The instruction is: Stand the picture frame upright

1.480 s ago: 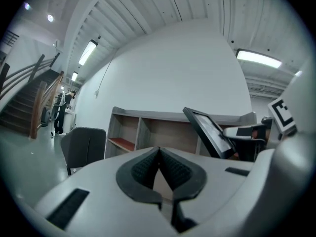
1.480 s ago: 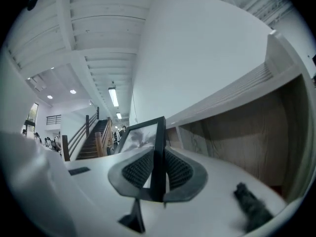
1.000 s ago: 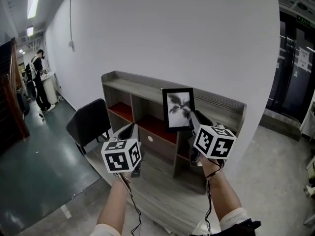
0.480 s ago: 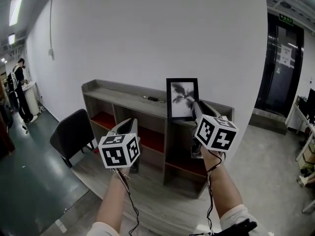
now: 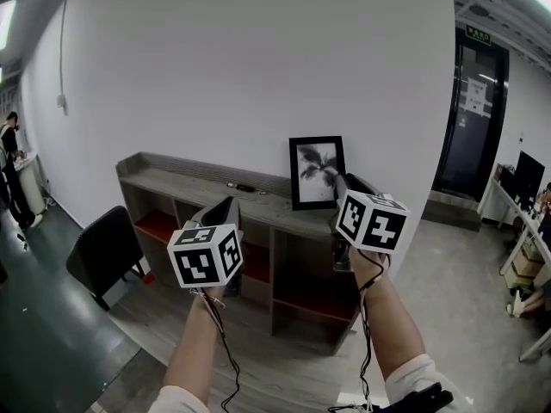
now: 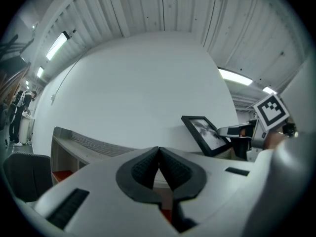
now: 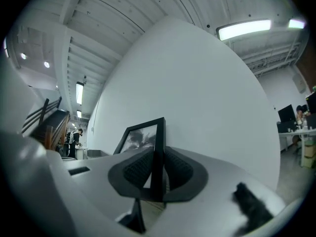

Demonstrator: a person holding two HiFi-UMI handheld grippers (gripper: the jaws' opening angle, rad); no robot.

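- Head view. The picture frame (image 5: 317, 172) stands at picture centre on the top board of the wooden shelf unit (image 5: 189, 181), close before the white wall (image 5: 258, 58). Its long axis runs vertically. The right gripper (image 5: 342, 186) reaches up from the lower right and meets the frame's right edge. The left gripper (image 5: 225, 212) sits at lower left, well apart from the frame, so the right one is the nearer.
- Left gripper view. The left gripper (image 6: 158, 154) has its ribbed pads pressed together with nothing between them. The picture frame (image 6: 205, 135) lies to the right of centre, with the right gripper (image 6: 236, 131) at its far edge.
- Right gripper view. The right gripper (image 7: 157, 171) is clamped on the black side rail of the picture frame (image 7: 143, 137), which rises straight up from between the pads. Judged from this hold, any coming release turns on whether the frame balances on its lower edge; a rear stand cannot be seen.
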